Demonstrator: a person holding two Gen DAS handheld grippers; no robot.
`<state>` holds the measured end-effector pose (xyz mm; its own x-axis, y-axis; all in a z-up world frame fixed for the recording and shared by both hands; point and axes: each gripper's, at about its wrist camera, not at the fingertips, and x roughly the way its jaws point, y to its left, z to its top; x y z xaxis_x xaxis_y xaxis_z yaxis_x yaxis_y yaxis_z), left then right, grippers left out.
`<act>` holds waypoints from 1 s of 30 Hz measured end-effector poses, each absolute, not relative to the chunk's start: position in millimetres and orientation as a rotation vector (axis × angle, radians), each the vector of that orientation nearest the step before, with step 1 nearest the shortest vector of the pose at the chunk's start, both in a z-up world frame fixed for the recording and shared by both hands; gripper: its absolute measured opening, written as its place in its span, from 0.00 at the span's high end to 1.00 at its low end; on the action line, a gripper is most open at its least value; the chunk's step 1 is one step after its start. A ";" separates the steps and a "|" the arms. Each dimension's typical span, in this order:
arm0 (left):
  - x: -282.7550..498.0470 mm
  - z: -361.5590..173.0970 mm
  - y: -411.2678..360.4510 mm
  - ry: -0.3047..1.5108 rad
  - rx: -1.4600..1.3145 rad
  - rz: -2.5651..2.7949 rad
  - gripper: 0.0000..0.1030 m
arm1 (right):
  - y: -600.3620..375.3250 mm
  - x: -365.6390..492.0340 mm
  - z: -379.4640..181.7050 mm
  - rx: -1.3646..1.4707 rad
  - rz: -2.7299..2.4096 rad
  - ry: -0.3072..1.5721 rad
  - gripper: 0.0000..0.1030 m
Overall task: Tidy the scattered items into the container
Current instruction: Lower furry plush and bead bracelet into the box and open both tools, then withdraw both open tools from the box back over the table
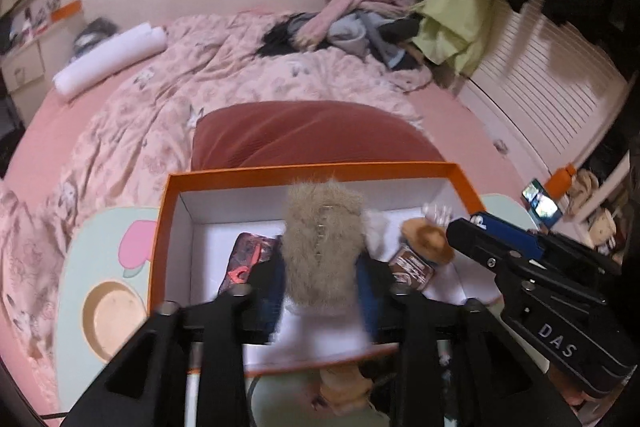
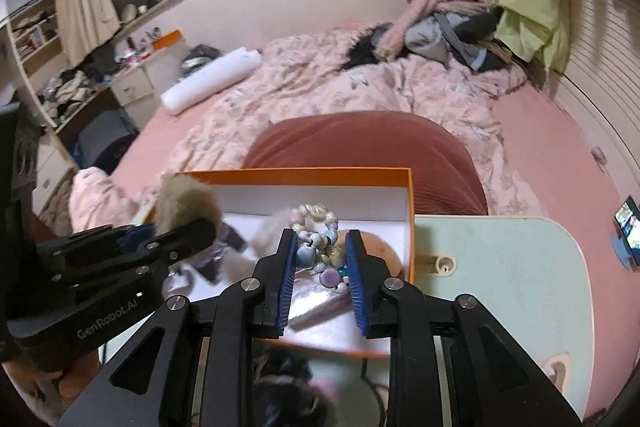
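An orange box (image 1: 256,175) with a white inside sat on a pale green tray table (image 1: 76,267) at the bottom centre of both views, with a red cushion (image 1: 304,135) just behind it on a pink bed (image 1: 60,131).

In the left wrist view, the left gripper (image 1: 320,291) filled the bottom of the frame, and a beige fur piece (image 1: 324,247) stood between its 2 fingers, over the middle of the box. Motion blur hid the contact; I could not tell whether the pads still pressed on the fur or had let it go. In the right wrist view the same fur showed at the left edge of the box, at the tip of that gripper.

The right gripper (image 2: 320,259) sat at the bottom centre of its own view, blue pads slightly apart and clenched on a bead bracelet (image 2: 316,243) of pale blue, cream and lilac beads, held above the box. Its tip showed at the right of the left wrist view.

Inside the box lay a dark patterned pouch (image 1: 250,259) at the left, a brown packet (image 1: 412,269) at the right with a tan round thing (image 1: 428,239) touching it, and something white and fluffy (image 2: 268,235) near the middle.

A white roll (image 1: 108,61) lay in the upper left of the bed, a pile of clothes (image 1: 360,19) in the upper right, and a lit phone (image 1: 540,201) at the right edge.
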<state>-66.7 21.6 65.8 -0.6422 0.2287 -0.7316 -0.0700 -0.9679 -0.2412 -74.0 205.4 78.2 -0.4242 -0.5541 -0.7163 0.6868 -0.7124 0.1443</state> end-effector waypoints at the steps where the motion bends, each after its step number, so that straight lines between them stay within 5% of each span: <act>1: -65.5 64.6 19.4 -0.311 -1.224 2.694 0.52 | 203.1 -77.9 74.9 1.027 -2.165 0.225 0.74; 3: -58.7 65.8 15.5 -0.322 -1.176 2.722 0.46 | 202.8 -83.5 74.5 1.038 -2.176 0.220 0.71; 5: -48.3 69.1 14.9 -0.280 -1.143 2.763 0.38 | 207.7 -80.5 78.4 1.019 -2.222 0.217 0.44; 7: -39.4 72.1 14.0 -0.243 -1.127 2.791 0.28 | 216.6 -73.0 83.7 0.966 -2.235 0.178 0.32; 13: 2.9 74.8 11.8 -0.181 -1.145 2.842 0.16 | 241.0 -24.9 99.2 0.817 -2.310 0.258 0.31; 30: 68.2 3.8 34.5 -0.071 -1.366 2.743 0.11 | 287.2 45.3 35.2 0.963 -2.255 0.406 0.31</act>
